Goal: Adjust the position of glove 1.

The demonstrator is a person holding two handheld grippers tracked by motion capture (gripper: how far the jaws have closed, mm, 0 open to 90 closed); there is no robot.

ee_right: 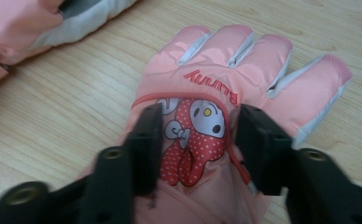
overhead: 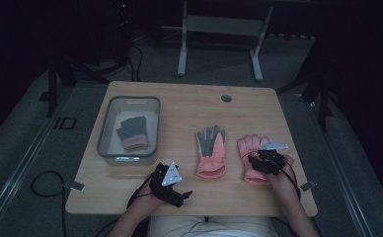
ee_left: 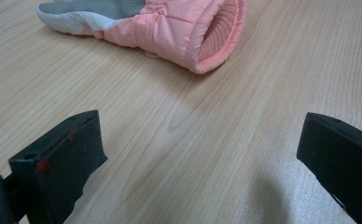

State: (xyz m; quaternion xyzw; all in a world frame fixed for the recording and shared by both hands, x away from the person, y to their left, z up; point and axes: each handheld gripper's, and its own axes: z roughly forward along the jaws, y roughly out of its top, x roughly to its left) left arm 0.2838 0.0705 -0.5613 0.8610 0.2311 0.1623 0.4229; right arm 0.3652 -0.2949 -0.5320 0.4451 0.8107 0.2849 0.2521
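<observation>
Two pink winter gloves lie flat on the wooden table (overhead: 179,106). The middle glove (overhead: 210,150) is palm up, showing its grey grip side and open cuff (ee_left: 179,28). The right glove (overhead: 251,148) lies back up with a cartoon print and red lettering (ee_right: 226,51). My right gripper (overhead: 256,158) rests over this glove's back near the cuff, its jaws apart on either side of the print (ee_right: 195,135), with the fabric flat between them and not pinched. My left gripper (overhead: 182,182) sits low near the front edge, wide open (ee_left: 198,154) over bare wood, pointing at the middle glove's cuff.
A clear plastic bin (overhead: 105,126) stands at the left of the table with a grey and pink glove (overhead: 133,132) inside. A round cable hole (overhead: 226,98) is at the far edge. A metal stand's legs (overhead: 182,64) are on the floor beyond.
</observation>
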